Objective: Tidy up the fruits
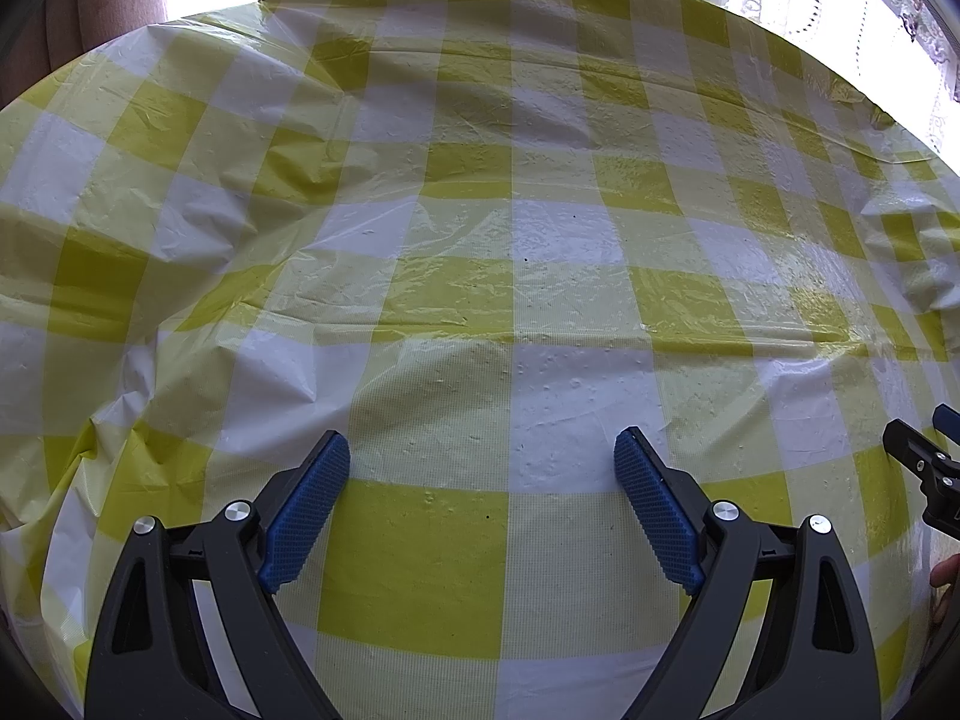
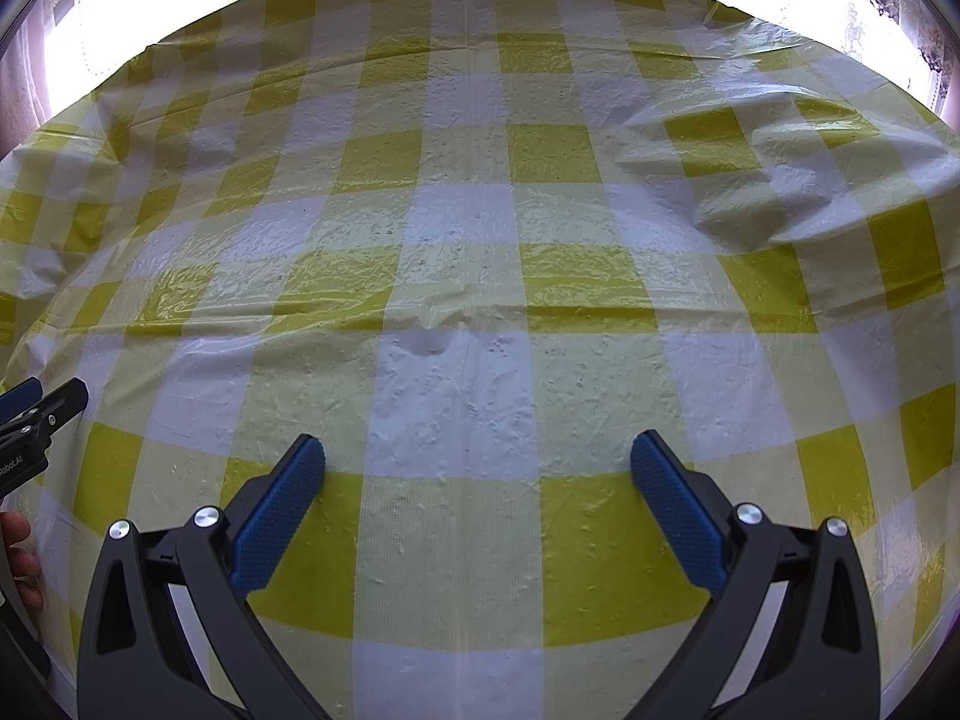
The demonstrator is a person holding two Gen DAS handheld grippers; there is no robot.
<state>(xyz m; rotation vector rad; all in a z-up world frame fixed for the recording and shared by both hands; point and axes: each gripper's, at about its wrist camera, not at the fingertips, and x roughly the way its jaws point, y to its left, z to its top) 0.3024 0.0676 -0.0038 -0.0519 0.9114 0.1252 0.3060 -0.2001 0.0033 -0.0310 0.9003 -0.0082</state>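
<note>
A wrinkled yellow-and-white checked plastic tablecloth [image 1: 480,240] is covering the table, with lace curtains [image 1: 900,12] hanging behind, glowing in daylight.

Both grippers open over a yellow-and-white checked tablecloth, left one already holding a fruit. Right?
Not quite. The left gripper holds nothing: the left wrist view shows only bare cloth between its blue fingers. No fruit shows in either view. The rest stands: the right gripper is open too, and both hang over the yellow-and-white checked tablecloth.
</note>
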